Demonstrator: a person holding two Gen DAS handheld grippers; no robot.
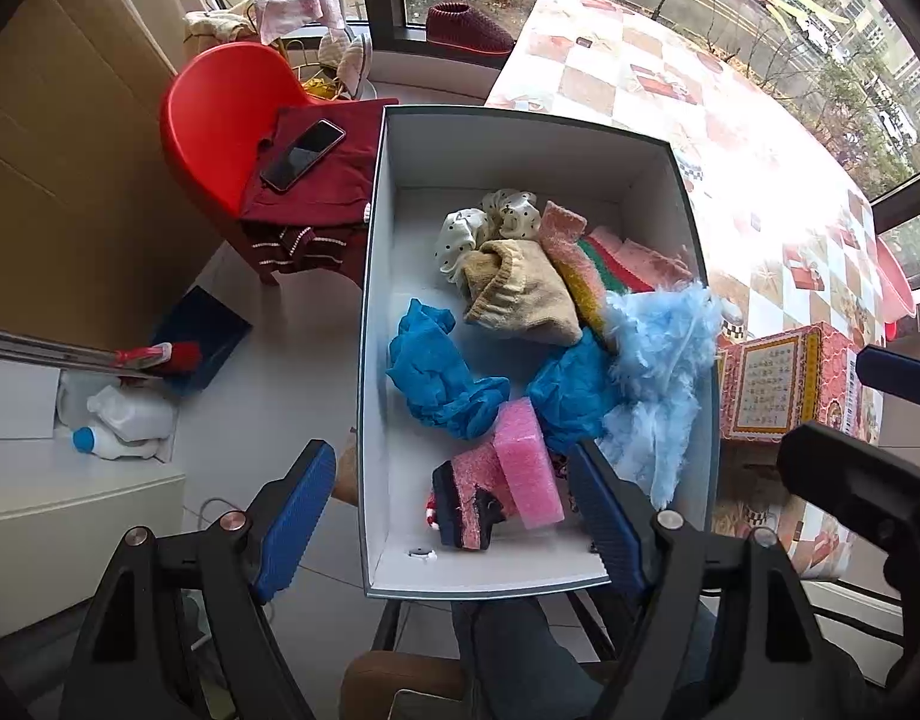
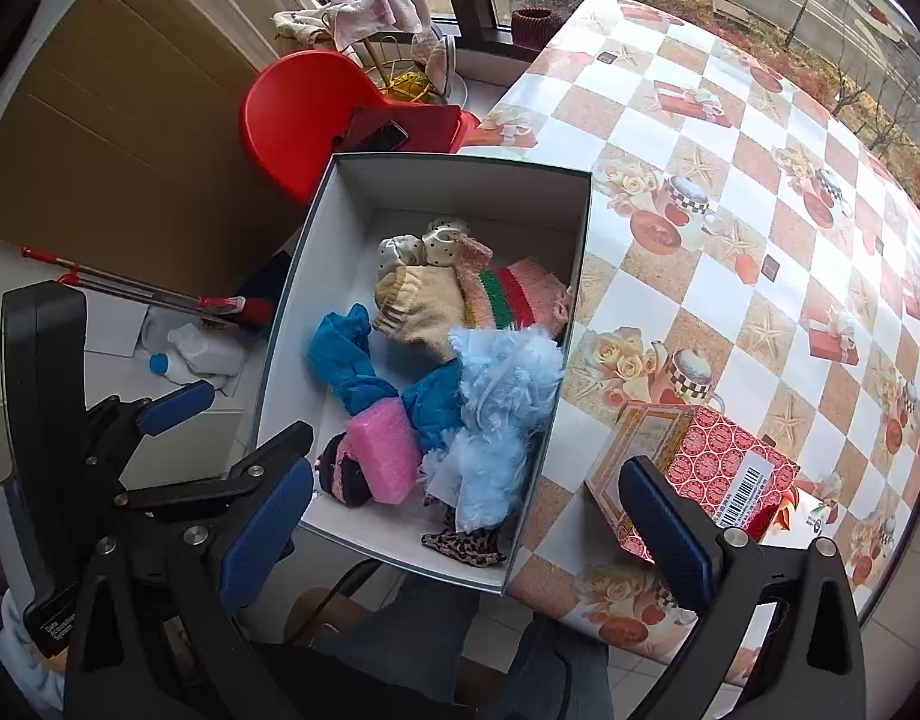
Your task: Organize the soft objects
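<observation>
Both claws, left claw (image 1: 453, 510) and right claw (image 2: 466, 531), hang wide and empty above the white box (image 1: 375, 324). Inside it, the pink sponge (image 1: 529, 462) looks light and squashy; pinch its flat sides.

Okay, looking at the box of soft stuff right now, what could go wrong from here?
The box sits at the table's corner and seems to overhang its edge, so a push might tip it. The fluffy blue piece rides over the right wall and could spill out. The left gripper straddles the left wall and may snag it.
</observation>
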